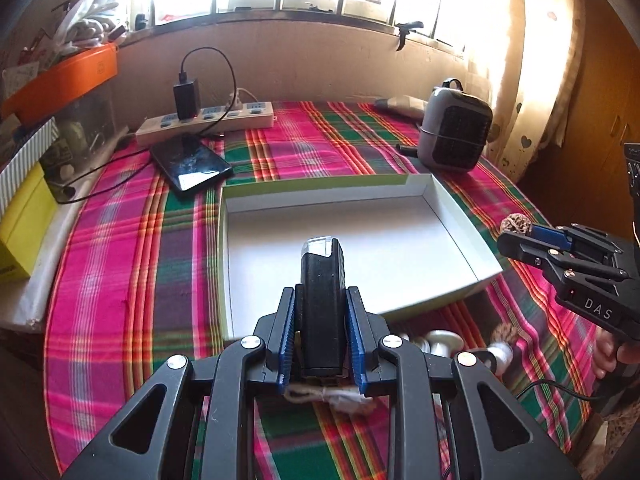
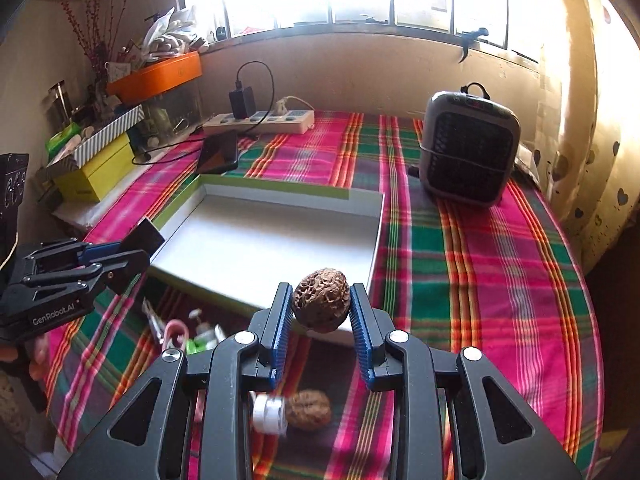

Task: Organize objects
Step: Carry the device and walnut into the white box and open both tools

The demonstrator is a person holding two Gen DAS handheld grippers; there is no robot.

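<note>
Right hand-held gripper (image 2: 320, 312) clamps walnut (image 2: 320, 300) beside white box (image 2: 280, 240).

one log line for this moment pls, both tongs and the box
left tongs: shut on black lighter | right tongs: shut on walnut | white box: empty, on plaid cloth | second walnut: on cloth

Black lighter (image 1: 322, 312) rides upright, clamped; wrinkled brown walnut (image 2: 320, 300) is pinched aloft; the shallow white box (image 1: 460, 216) sits open on plaid.
</note>
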